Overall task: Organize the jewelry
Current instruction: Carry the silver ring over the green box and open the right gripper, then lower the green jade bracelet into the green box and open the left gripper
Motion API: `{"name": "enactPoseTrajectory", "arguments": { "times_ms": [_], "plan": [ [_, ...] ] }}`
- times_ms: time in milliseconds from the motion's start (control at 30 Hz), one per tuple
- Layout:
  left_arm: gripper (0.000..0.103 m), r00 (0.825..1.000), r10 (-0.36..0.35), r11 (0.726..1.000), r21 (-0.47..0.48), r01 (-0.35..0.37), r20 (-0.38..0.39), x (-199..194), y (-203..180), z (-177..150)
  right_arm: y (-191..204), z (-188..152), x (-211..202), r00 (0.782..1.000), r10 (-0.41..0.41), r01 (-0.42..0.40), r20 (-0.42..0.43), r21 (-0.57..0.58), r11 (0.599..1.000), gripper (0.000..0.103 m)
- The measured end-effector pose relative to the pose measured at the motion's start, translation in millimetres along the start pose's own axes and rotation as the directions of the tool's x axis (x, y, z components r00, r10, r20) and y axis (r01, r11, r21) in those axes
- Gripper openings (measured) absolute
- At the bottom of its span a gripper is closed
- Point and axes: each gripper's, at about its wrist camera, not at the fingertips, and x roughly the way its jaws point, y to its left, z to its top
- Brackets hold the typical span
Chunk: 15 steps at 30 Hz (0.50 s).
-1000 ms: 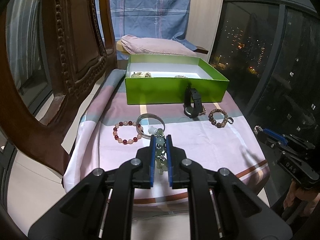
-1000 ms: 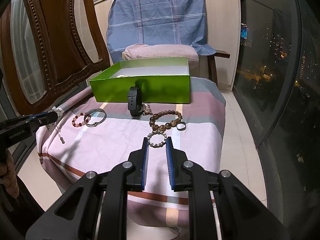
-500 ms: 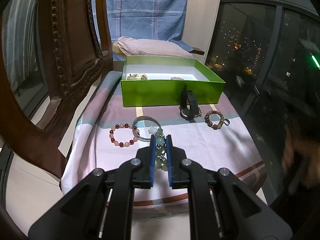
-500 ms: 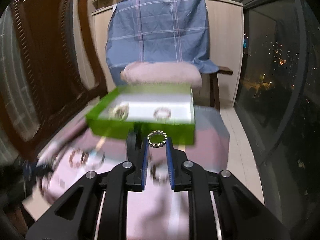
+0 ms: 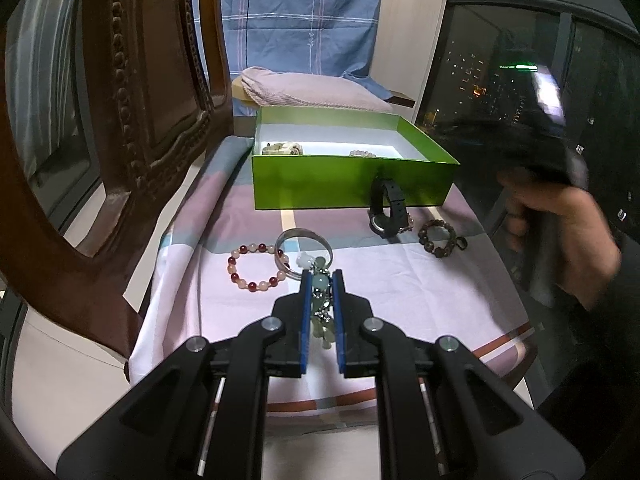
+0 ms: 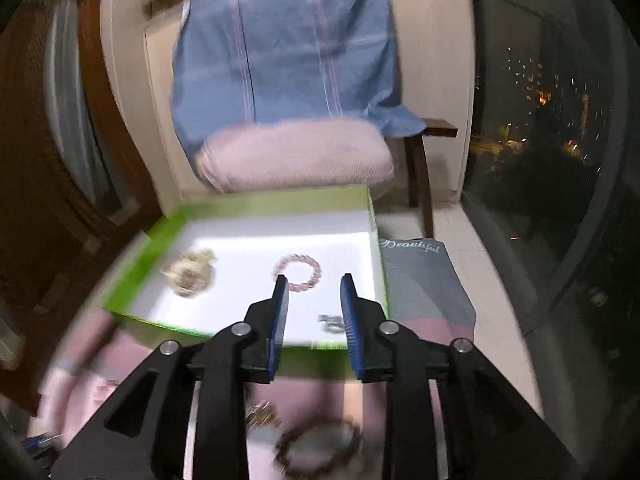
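My left gripper (image 5: 320, 276) is shut on a pale green beaded bracelet (image 5: 322, 322), held above the striped tablecloth (image 5: 420, 300). On the cloth lie a red-and-pink bead bracelet (image 5: 256, 266), a silver bangle (image 5: 304, 240), a black watch (image 5: 386, 212) and a brown bead bracelet (image 5: 438, 236). My right gripper (image 6: 314, 280) hangs over the green box (image 6: 376, 224); its jaws are opening and nothing is between them. A small sparkly bracelet (image 6: 332, 322) shows blurred on the box floor below. A pink bracelet (image 6: 298, 272) and a pale beaded piece (image 6: 188, 274) also lie in the box.
A carved wooden chair back (image 5: 120, 120) stands close on the left. Behind the box is a chair with a pink cushion (image 6: 292, 160) and a blue checked cloth (image 6: 288, 48). Dark window glass (image 6: 560, 140) runs along the right. A person's hand (image 5: 560, 232) shows at the right.
My right gripper lifted the small sparkly bracelet off the cloth and carried it over the box. Its jaws have parted and the bracelet has dropped out. The left gripper has stayed put.
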Motion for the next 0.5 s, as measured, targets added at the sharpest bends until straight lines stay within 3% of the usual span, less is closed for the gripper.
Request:
{"name": "enactPoseTrajectory", "arguments": {
  "times_ms": [100,167,267,500],
  "plan": [
    [0.01,1.0,0.003,1.0,0.007,-0.003,-0.005,0.4,-1.4,-1.8,-16.2,-33.2,-71.2,0.991,0.003,-0.008,0.133,0.035,0.999,0.063],
    [0.01,1.0,0.002,1.0,0.011,-0.002,-0.011,0.8,-2.8,-3.9,-26.6,-56.7,-100.0,0.988,-0.042,0.028,0.149,0.093,0.995,0.063],
    [0.01,1.0,0.002,1.0,0.008,-0.002,-0.024,2.7,-4.6,-7.3,-34.7,-77.0,-111.8,0.994,-0.023,0.006,0.106,0.162,0.987,0.063],
    [0.01,0.999,0.009,1.0,0.008,-0.009,-0.034,3.3,-16.8,-4.2,-18.2,-75.3,-112.3,0.99,-0.007,0.008,0.138,-0.002,1.0,0.063]
  ]
}}
